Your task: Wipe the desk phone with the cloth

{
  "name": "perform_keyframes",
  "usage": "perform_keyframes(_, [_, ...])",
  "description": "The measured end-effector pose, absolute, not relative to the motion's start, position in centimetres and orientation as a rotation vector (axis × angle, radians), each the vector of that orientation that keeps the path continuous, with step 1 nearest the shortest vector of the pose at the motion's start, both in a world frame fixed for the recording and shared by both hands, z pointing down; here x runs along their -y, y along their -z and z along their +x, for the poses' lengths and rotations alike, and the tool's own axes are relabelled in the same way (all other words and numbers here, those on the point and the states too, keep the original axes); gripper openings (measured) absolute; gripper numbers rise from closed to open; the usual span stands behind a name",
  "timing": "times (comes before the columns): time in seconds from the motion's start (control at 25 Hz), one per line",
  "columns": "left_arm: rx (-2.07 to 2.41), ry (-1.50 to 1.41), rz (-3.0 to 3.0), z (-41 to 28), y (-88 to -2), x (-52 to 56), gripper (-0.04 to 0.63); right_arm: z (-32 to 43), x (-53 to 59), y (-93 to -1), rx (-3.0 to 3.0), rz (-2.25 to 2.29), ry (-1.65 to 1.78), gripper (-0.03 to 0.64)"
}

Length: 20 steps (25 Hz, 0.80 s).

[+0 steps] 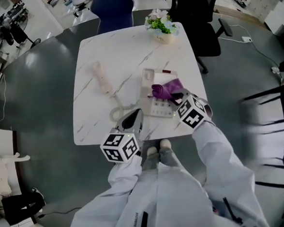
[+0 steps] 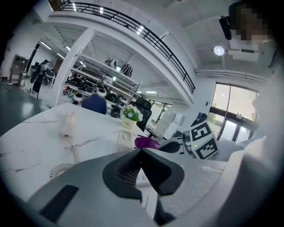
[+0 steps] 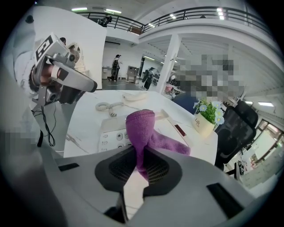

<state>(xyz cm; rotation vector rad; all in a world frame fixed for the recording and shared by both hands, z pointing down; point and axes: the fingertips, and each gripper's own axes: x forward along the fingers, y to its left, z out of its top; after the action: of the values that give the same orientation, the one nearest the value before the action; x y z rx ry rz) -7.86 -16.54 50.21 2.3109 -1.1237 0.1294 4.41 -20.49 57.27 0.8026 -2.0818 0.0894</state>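
Note:
A white desk phone base (image 1: pixel 156 96) lies on the marble table (image 1: pixel 91 80), its keypad (image 3: pixel 112 135) facing up. Its handset (image 1: pixel 100 77) rests off the cradle to the left, joined by a coiled cord (image 1: pixel 116 110). My right gripper (image 1: pixel 176 97) is shut on a purple cloth (image 1: pixel 166 89), which hangs over the phone's right side (image 3: pixel 144 128). My left gripper (image 1: pixel 131 120) hovers near the table's front edge beside the phone, jaws closed together with nothing between them (image 2: pixel 141 150).
A small flower pot (image 1: pixel 162 28) stands at the table's far edge. A dark card (image 1: pixel 169 72) lies beyond the phone. Black office chairs (image 1: pixel 201 19) and a blue one (image 1: pixel 111 8) stand behind the table; black frames (image 1: pixel 274 125) sit to the right.

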Motion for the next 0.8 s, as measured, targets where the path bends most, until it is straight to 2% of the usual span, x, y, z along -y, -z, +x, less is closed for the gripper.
perform_keyframes(0.8, [1.058,-0.137,2.317,-8.6,-50.8,14.6,-0.002,3.2,16.4,-58.3,2.067,0.783,-0.173,0.034])
